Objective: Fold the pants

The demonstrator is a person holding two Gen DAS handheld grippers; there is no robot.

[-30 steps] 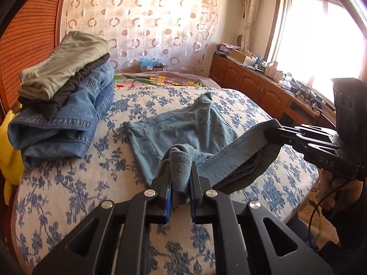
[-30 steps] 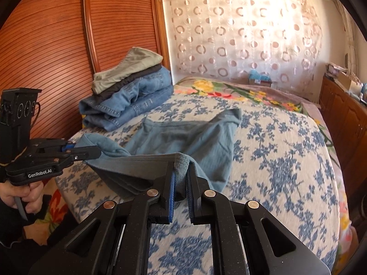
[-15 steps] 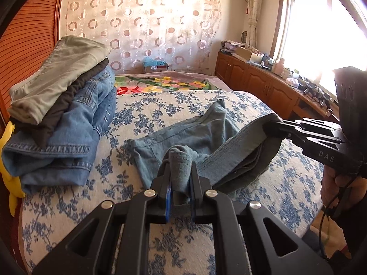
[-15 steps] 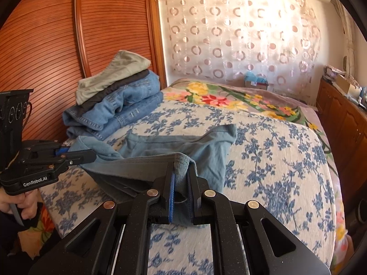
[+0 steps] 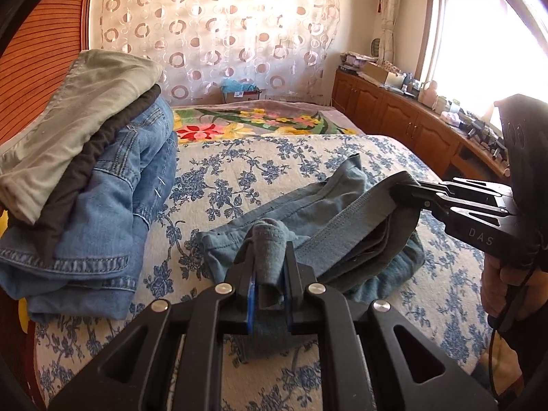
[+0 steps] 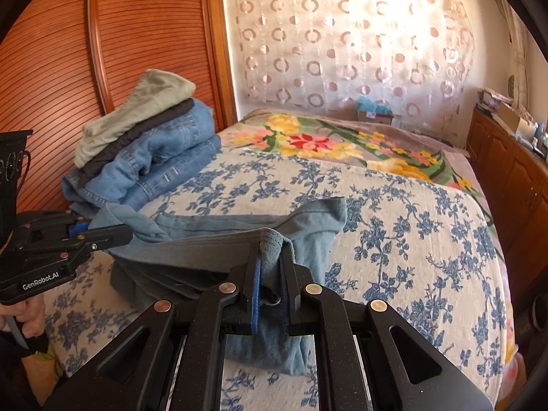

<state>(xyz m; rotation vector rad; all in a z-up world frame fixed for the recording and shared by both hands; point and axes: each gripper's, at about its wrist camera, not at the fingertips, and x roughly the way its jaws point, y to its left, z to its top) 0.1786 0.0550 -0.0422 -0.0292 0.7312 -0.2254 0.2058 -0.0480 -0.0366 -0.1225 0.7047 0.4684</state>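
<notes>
Readable text: "GenRobot.AI" in white on the side of my left gripper (image 6: 102,236), seen from the right wrist view; "DAS" on the side of my right gripper (image 5: 411,193), seen from the left wrist view. A small white label on the cardboard box (image 6: 371,115) at the far end of the bed is too small to read.

Task item: faded grey-blue soft-denim pants (image 5: 301,205), folded over into several layers. The far part lies on the cream bedspread with blue floral print (image 5: 239,171); the near edge is lifted off it and stretched as a taut band between my two grippers. Stitched hem line visible along the band; an inner seam runs along the flat part.

Jaws: left pinching a bunched corner of the pants, fabric poking up between the blue pads. Right likewise pinching the opposite corner, cloth hanging below the jaws.

To the left on the bed: stack of folded garments (image 5: 85,178), with blue jeans at the bottom, a dark piece in the middle and a khaki one on top.
</notes>
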